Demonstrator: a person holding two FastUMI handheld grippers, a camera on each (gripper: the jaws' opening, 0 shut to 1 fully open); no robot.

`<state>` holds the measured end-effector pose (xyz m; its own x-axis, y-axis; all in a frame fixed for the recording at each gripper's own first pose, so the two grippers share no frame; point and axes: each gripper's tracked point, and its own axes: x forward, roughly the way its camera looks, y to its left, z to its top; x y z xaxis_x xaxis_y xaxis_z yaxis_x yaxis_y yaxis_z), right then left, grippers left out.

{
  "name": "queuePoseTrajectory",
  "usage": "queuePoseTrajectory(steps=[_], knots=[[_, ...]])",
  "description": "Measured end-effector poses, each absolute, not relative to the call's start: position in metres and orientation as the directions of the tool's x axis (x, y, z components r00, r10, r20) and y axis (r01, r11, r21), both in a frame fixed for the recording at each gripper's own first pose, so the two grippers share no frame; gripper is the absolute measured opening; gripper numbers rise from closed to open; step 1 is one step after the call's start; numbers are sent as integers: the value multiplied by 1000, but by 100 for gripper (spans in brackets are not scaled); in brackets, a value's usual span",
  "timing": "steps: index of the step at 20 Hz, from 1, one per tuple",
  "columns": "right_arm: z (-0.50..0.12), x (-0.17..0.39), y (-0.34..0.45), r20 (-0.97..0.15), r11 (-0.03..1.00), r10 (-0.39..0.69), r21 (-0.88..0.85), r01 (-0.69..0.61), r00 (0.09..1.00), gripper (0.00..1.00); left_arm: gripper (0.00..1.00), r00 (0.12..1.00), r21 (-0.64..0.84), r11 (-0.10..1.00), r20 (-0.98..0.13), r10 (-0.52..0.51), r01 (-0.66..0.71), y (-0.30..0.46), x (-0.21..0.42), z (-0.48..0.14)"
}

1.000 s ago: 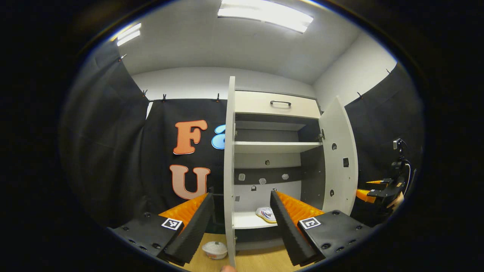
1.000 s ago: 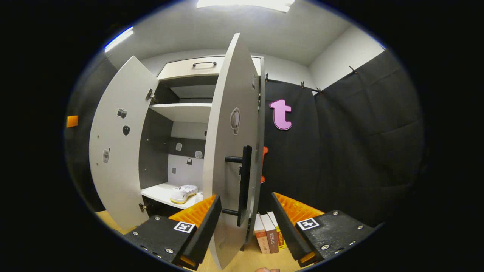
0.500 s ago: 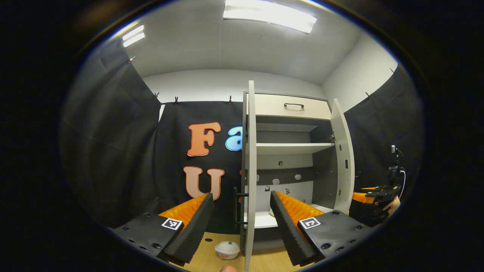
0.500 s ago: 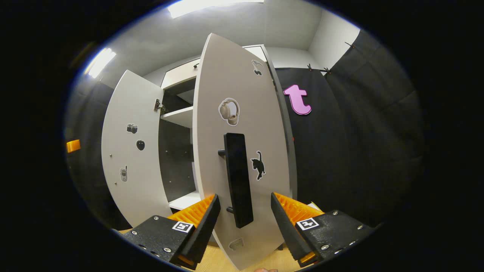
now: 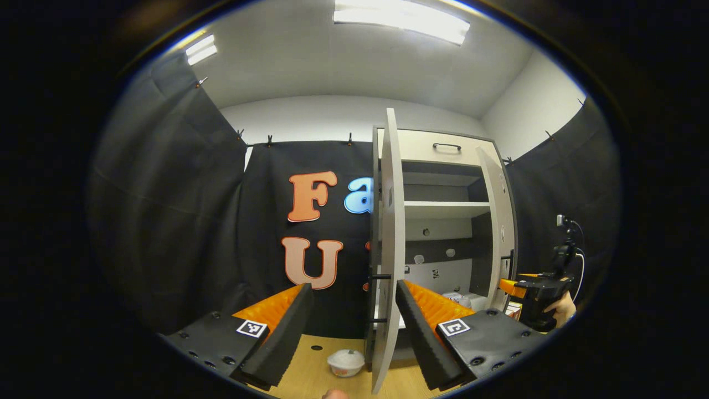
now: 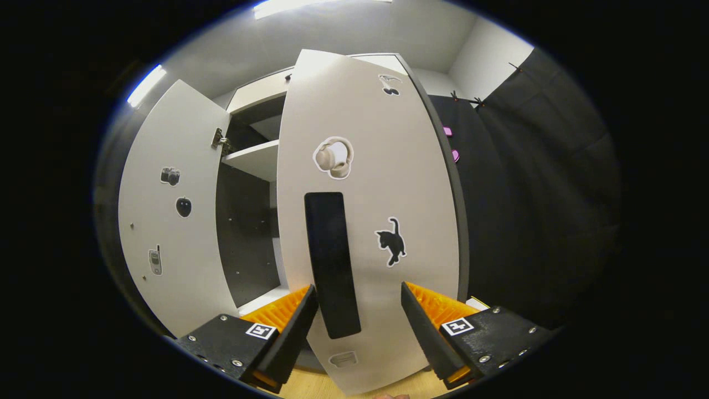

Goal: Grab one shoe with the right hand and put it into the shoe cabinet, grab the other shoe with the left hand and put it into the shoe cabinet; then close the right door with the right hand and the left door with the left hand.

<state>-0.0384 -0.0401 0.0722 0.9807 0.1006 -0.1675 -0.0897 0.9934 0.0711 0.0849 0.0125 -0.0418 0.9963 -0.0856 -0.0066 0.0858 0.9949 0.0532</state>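
In the left gripper view, the left hand-held gripper [image 5: 354, 327] is wide open and holds nothing. The left door [image 5: 390, 249] stands edge-on just beyond it, between its fingers, apart from both. A white shoe [image 5: 457, 299] lies on the low shelf inside the shoe cabinet [image 5: 443, 148], right of that door.

In the right gripper view, the right hand-held gripper [image 6: 359, 324] is wide open and empty. The right door [image 6: 382, 183] stands close ahead, its black handle [image 6: 331, 263] between the fingers; contact cannot be determined.

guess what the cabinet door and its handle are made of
Right door: probably laminated board with a matte pale finish, judging by its flat, even, grainless face carrying stickers. Handle: a matte black bar, plastic or painted metal; its look leaves that open.
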Motion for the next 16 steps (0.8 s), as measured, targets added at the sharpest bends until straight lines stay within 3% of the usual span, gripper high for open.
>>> queuePoseTrajectory(steps=[16], knots=[[54, 10, -21, -215, 1000, 24, 22, -20, 976, 92, 96, 988, -8, 992, -90, -125, 125, 41, 141, -90]])
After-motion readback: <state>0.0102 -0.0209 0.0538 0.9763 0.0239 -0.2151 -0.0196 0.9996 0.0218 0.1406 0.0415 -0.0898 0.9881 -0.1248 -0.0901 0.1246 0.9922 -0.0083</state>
